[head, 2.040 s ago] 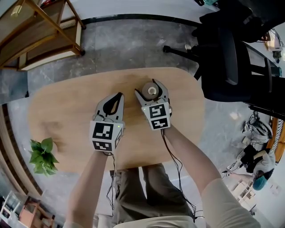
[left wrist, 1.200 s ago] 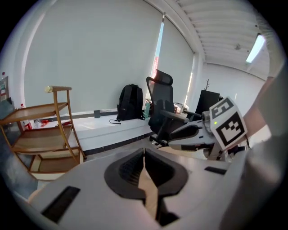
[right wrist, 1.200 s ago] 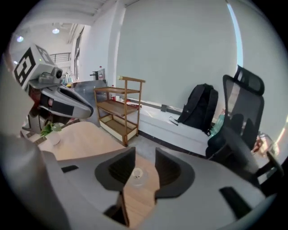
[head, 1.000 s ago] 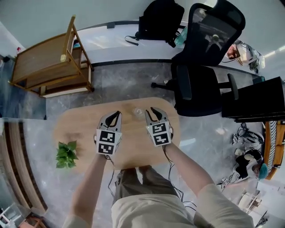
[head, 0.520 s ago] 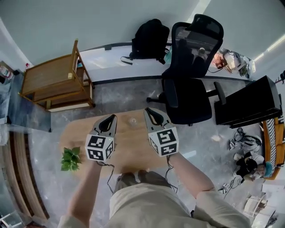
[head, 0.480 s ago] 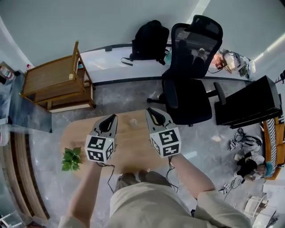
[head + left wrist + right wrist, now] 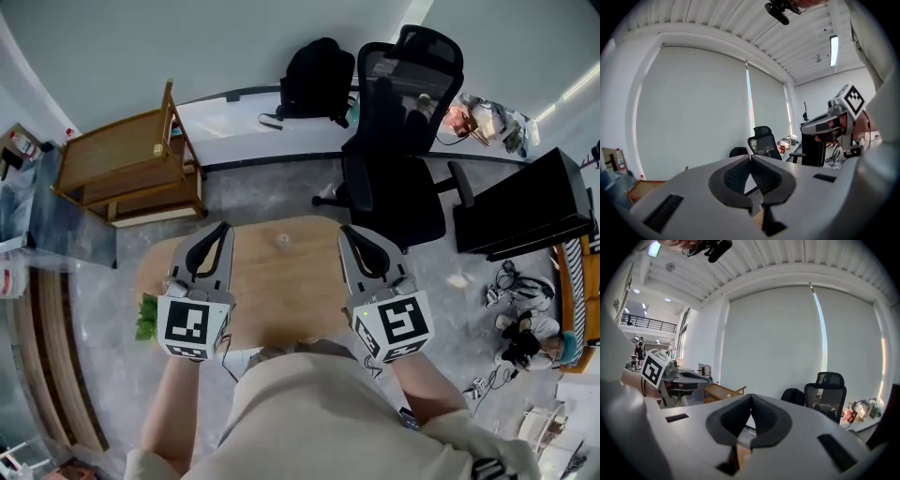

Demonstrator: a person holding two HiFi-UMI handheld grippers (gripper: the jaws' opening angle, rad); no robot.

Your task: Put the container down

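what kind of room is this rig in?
Probably an office or lab workspace, judging by the black swivel office chair, a black backpack left by the wall, and the full-height roller blinds over a big window.

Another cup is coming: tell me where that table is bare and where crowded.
Bare: the wide middle of the table, from the small container near the far edge to the near edge. Taken: the left end, by the plant. The office chair crowds the far right corner.
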